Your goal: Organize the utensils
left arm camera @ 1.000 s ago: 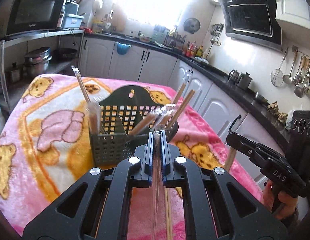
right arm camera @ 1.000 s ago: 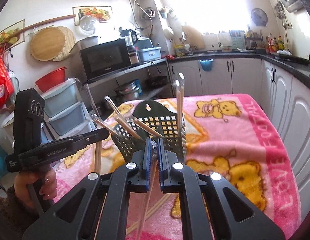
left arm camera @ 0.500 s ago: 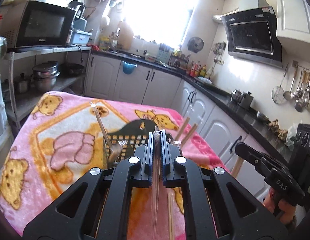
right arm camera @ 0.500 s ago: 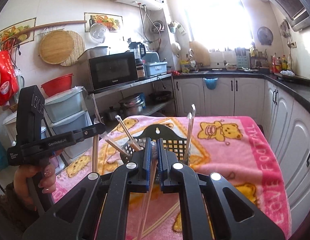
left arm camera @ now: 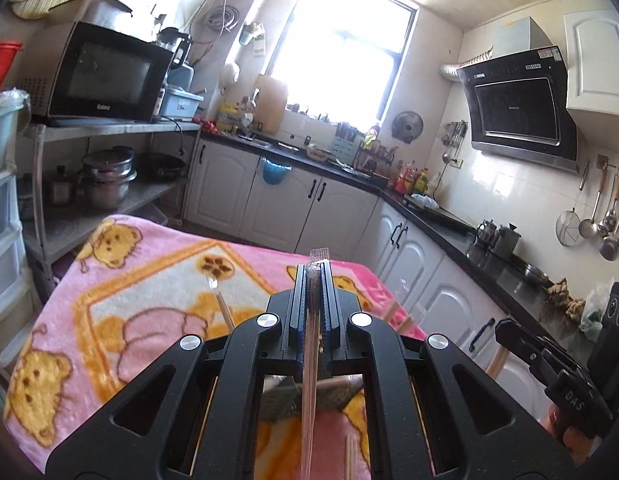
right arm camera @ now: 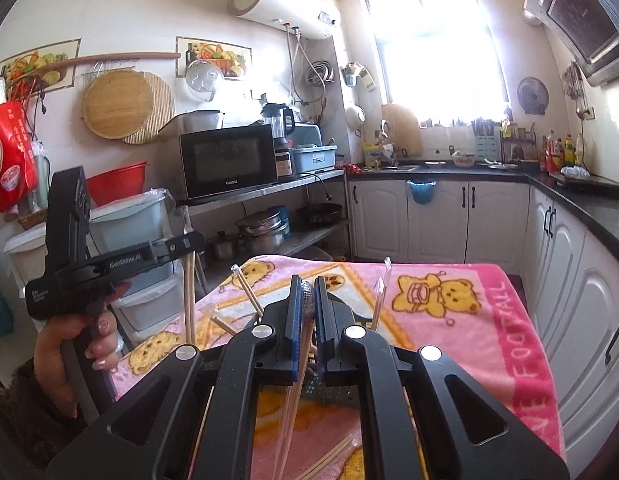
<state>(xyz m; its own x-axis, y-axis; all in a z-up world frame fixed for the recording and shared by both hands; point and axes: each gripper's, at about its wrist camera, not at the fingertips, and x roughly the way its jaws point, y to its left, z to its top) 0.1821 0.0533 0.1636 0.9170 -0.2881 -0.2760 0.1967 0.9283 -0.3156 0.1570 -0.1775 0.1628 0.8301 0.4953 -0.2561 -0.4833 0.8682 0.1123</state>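
Both tongs (left arm camera: pixel 313 276) (right arm camera: pixel 307 286) clamp wrapped chopsticks (left arm camera: pixel 309 380)

Wrapped chopsticks and a dark holder on the pink blanket

Clear-wrapped wooden chopstick pairs (left arm camera: pixel 309 384) (right arm camera: pixel 297 384) are each pinched lengthwise in jaws; more stand tilted in the dark grey perforated plastic basket (right arm camera: pixel 337 394), loose bare wooden chopsticks (right arm camera: pixel 329 460) lying flat beside it.

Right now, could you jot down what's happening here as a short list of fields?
place: kitchen, table under a pink bear blanket
left gripper: shut on wrapped chopsticks
right gripper: shut on a second wrapped pair
utensil basket: dark, mostly hidden behind the grippers, chopsticks standing in it
loose chopsticks: lying on the blanket
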